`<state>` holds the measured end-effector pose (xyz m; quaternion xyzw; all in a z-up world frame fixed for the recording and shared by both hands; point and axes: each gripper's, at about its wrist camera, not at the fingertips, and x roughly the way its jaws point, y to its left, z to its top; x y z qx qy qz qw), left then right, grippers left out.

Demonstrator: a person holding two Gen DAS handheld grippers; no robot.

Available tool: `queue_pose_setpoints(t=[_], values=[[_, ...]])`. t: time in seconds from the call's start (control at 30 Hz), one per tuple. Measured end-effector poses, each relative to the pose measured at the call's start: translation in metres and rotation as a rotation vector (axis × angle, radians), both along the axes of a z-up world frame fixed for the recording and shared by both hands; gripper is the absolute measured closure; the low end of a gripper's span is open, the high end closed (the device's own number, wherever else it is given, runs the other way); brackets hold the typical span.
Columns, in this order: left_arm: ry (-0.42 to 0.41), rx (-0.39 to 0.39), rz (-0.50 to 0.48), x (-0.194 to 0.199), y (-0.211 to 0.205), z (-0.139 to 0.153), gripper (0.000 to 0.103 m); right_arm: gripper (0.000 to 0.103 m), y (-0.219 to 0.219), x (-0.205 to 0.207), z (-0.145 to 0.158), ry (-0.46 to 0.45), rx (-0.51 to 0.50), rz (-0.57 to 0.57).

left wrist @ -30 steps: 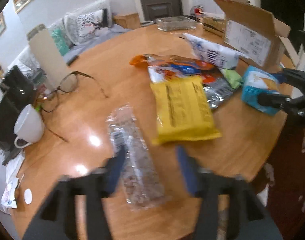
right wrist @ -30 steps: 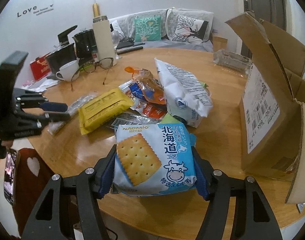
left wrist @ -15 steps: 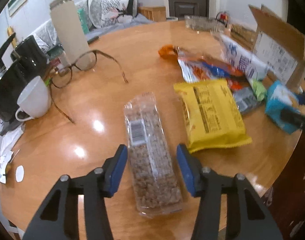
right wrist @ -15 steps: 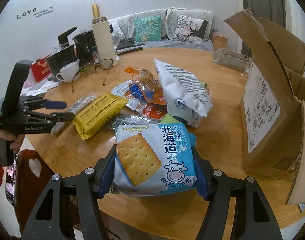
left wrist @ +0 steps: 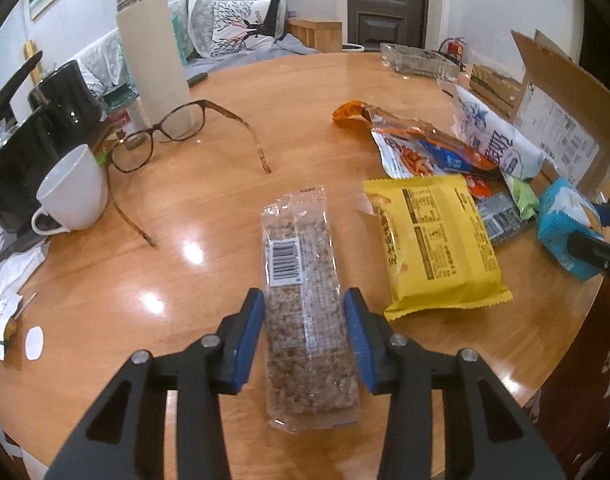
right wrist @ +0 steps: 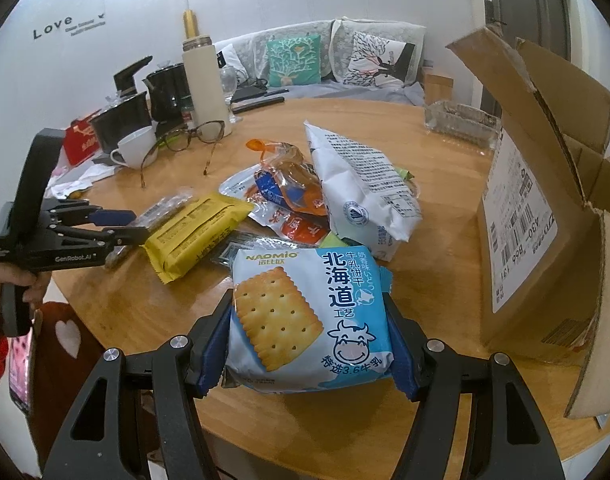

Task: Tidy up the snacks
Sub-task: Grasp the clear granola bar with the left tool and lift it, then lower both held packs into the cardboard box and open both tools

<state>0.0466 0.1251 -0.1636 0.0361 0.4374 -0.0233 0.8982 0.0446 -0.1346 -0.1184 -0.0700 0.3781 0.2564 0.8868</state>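
Observation:
My left gripper (left wrist: 303, 304) straddles a clear packet of grain bars (left wrist: 301, 280) lying on the round wooden table (left wrist: 225, 92); its blue pads sit at both sides of the packet, which rests flat. My right gripper (right wrist: 307, 312) is shut on a light-blue cracker pack (right wrist: 309, 316), held above the table's near edge; the pack also shows in the left wrist view (left wrist: 565, 224). A yellow packet (left wrist: 433, 240), orange snack bags (left wrist: 417, 148) and a white bag (right wrist: 361, 184) lie in a pile mid-table.
An open cardboard box (right wrist: 545, 208) stands at the right. Glasses (left wrist: 165, 140), a white cup (left wrist: 71, 196), a beige flask (left wrist: 153, 60) and black kettles (left wrist: 61, 100) stand at the left. A clear tray (left wrist: 417, 60) sits far back.
My left gripper has moved forward over the grain-bar packet and its pads have narrowed to the packet's sides. The right gripper holds the cracker pack still.

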Motion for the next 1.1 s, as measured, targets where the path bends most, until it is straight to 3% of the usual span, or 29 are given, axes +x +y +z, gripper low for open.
queue_pose_setpoints(t=[0.37,0.57,0.67,0.9,1.1], values=[[-0.111,-0.004,0.021,-0.007,0.005,0.04,0.064,0.039,0.014,-0.007,0.022,-0.041,0.028,0.061],[-0.231,0.015,-0.004,-0.015,-0.002,0.091,0.064,0.039,0.03,-0.012,0.049,-0.051,0.09,0.159],[-0.292,0.026,-0.033,-0.019,-0.011,0.123,0.064,0.039,0.035,-0.016,0.076,-0.073,0.138,0.223],[-0.432,0.013,-0.156,-0.016,-0.053,0.201,0.064,0.039,0.016,-0.018,0.151,-0.185,0.22,0.257],[-0.487,-0.052,-0.329,-0.002,-0.117,0.247,0.064,0.039,-0.039,-0.007,0.192,-0.266,0.181,0.129]])
